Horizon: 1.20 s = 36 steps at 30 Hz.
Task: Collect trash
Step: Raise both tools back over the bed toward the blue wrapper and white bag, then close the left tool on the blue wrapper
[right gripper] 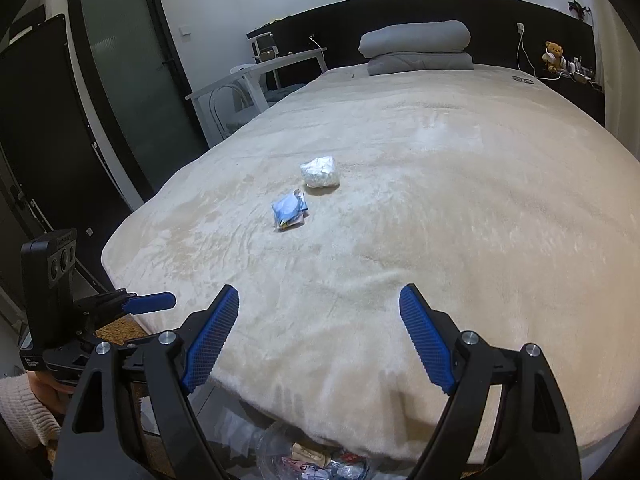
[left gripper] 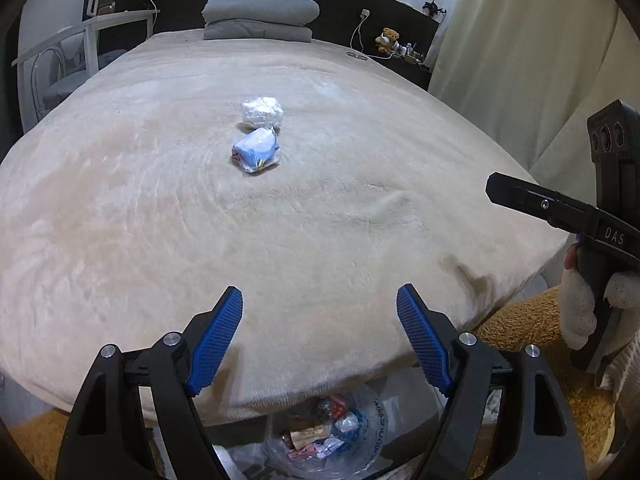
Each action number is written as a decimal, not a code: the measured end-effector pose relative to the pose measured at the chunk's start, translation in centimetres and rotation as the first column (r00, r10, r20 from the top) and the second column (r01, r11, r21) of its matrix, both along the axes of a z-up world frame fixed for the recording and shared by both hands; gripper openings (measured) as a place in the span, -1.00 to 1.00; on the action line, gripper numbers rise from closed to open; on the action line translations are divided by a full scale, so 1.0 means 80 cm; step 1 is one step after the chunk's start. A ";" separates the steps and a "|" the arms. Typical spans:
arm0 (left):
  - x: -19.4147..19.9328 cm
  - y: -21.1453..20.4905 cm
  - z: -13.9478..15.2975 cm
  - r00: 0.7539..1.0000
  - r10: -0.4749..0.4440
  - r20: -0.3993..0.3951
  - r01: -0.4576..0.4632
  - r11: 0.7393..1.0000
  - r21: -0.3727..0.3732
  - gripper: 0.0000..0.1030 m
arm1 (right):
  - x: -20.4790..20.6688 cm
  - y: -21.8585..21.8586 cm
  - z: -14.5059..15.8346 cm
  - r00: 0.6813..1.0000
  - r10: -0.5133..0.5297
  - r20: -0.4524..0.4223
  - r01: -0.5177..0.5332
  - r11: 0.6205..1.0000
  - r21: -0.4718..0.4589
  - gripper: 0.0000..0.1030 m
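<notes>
Both grippers apart, nothing between the pads. Left gripper [left gripper: 319,332] hangs over the foot edge of the bed [left gripper: 120,220]; blue ribbed pads [left gripper: 218,340] spread wide. Right gripper [right gripper: 319,332] is the same: jaws spread, empty, also over the foot edge, to the right of the left one.

Trash still on the bed: two pieces around the middle of the blanket, slightly toward the headboard end.
- White crumpled plastic wad [left gripper: 262,113], the farther one.
- Blue-and-white wrapper bundle [left gripper: 256,154], just in front of the wad, near it; can't tell if they touch.
- Right wrist view confirms: wad [right gripper: 320,172] behind, wrapper [right gripper: 289,209] nearer and to its left, small gap visible between them.

Clear plastic trash bag [left gripper: 332,436] sits on the floor just below the foot edge, between the left gripper's fingers in view; already has assorted wrappers and scraps inside. Its top also shows at the bottom of the right wrist view [right gripper: 316,460].

Cross views: right gripper seen from the left camera at the right edge, held by a hand in a white knit sleeve [left gripper: 576,308]. Left gripper seen from the right camera at lower left.

Background: folded grey duvet [left gripper: 260,16] at the headboard edge, teddy bear [left gripper: 387,38] on the shelf by the far right corner, white desk [right gripper: 260,68] beyond the left edge.
</notes>
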<state>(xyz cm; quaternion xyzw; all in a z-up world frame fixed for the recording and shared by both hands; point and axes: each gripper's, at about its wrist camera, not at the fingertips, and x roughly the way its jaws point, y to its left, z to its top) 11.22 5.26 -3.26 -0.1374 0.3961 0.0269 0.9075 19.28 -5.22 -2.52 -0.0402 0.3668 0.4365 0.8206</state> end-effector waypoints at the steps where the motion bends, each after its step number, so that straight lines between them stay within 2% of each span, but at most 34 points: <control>1: 0.007 0.002 0.002 1.000 -0.007 0.000 0.007 1.000 0.008 0.51 | 0.005 0.004 0.002 1.000 0.000 0.007 0.000 1.000 0.000 0.59; 6: 0.042 0.018 0.008 1.000 -0.011 0.000 0.011 0.999 0.047 0.51 | 0.031 0.020 0.005 1.000 -0.005 0.014 0.005 1.000 -0.004 0.59; 11: 0.080 0.046 0.008 1.000 0.012 -0.015 -0.011 0.999 0.048 0.51 | 0.057 0.035 0.004 1.000 -0.011 0.016 0.012 1.000 -0.009 0.59; 19: 0.129 0.080 -0.008 0.996 0.052 -0.070 -0.052 0.999 0.001 0.51 | 0.094 0.051 -0.001 1.000 -0.023 0.015 0.024 1.000 -0.019 0.59; 21: 0.140 0.086 -0.012 0.995 0.056 -0.080 -0.056 0.998 -0.008 0.51 | 0.104 0.056 -0.002 0.999 -0.032 0.019 0.033 0.999 -0.021 0.67; 29: 0.190 0.104 -0.032 0.990 0.063 -0.126 -0.061 0.998 0.019 0.52 | 0.134 0.063 -0.008 0.998 -0.069 0.014 0.069 0.997 -0.023 0.71; 36: 0.223 0.114 -0.046 0.985 0.063 -0.159 -0.058 0.998 0.039 0.52 | 0.145 0.076 -0.018 0.999 -0.051 0.004 0.051 0.997 -0.052 0.71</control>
